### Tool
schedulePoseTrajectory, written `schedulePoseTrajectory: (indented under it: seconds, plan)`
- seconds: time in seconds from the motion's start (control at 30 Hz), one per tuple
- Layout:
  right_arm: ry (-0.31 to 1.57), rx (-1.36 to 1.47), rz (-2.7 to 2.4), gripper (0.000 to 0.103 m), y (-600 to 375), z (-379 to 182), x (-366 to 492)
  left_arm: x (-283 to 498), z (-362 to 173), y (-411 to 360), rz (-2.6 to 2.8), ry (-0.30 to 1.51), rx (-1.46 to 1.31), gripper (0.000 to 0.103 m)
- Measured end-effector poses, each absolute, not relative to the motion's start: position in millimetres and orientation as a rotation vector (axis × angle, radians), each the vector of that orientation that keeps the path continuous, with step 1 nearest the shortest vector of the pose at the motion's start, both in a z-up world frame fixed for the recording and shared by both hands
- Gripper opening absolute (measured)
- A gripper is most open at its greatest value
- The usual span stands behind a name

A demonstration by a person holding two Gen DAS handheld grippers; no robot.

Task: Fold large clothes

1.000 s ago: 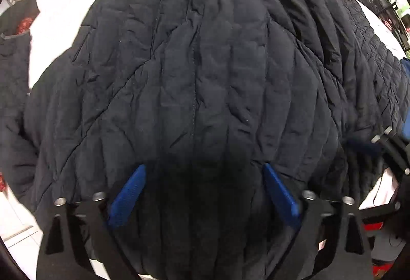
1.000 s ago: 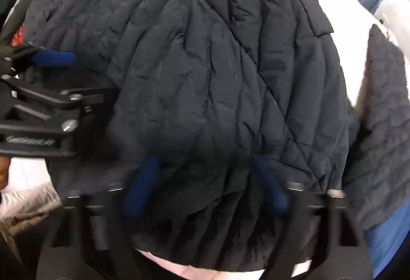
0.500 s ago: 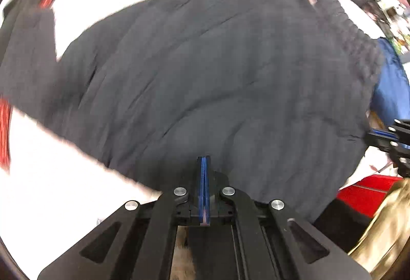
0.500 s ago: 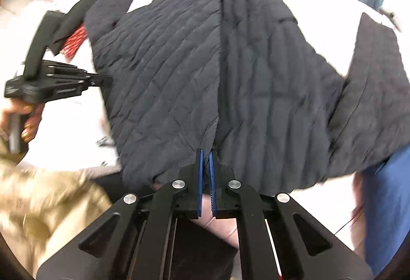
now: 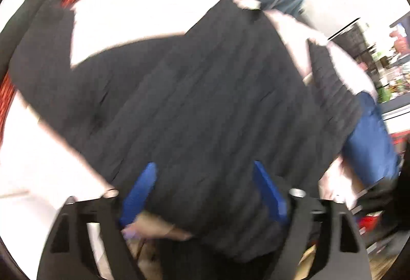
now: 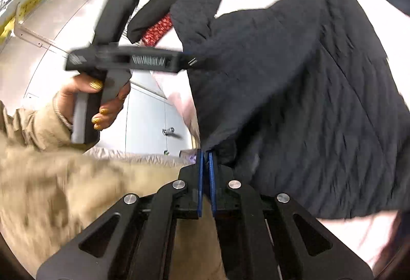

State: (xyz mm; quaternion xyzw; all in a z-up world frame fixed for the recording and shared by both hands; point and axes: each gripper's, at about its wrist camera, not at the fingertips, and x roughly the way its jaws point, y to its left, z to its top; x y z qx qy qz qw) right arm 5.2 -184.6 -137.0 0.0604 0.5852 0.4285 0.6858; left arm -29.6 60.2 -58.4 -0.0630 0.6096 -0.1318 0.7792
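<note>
Jacket first: your black quilted jacket [image 5: 200,100] lies spread over the white surface [image 5: 143,8], filling nearly everything ahead of your left jaws and running off to the right of your right jaws. One sleeve [image 6: 197,11] reaches up and away, left of the body, with a red-lined black garment [image 6: 159,23] just beside it. A blue garment [image 5: 369,141] sits right of your left jaws, touching the jacket's edge. Your left gripper [image 5: 205,187] stands wide open, blue pads [image 5: 139,193] splayed with jacket fabric between them (nothing pinched). Your right gripper [image 6: 205,159] is pressed nearly together on the jacket's hem corner, fabric rising straight from the tips. Your left hand [image 6: 102,100] shows left of the right jaws.
</note>
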Motion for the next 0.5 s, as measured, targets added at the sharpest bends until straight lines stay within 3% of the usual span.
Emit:
schedulePoseTrajectory:
  seconds: [0.07,0.23,0.27,0.3,0.4,0.47,0.5]
  plan:
    - [1.302,0.161,1.04,0.005,-150.4,-134.4,14.7,-4.2,-47.5,20.9,-0.331,1.284,-0.091,0.096]
    - [1.275,0.08,1.233,0.005,-103.3,-120.8,-9.1,34.7,-72.3,-25.1,-0.278,1.372,0.298,0.096]
    - [1.278,0.065,1.247,0.005,-102.3,-121.9,-15.5,40.3,-93.6,-26.2,-0.247,1.423,0.344,0.084]
    - [1.275,0.056,1.239,0.005,-104.3,-123.0,-18.3,43.7,-113.4,-21.8,-0.221,1.483,0.361,0.053]
    - [1.312,0.095,1.129,0.008,-130.1,-133.5,-13.3,43.5,-137.8,11.2,-0.165,1.558,0.276,0.015]
    - [1.342,0.181,1.03,0.048,-159.8,-142.2,-4.2,33.3,-139.6,32.4,-0.153,1.545,0.223,0.009]
    - [1.345,0.215,0.927,0.088,-179.4,-147.5,1.3,27.1,-142.5,42.5,-0.131,1.544,0.231,0.009]
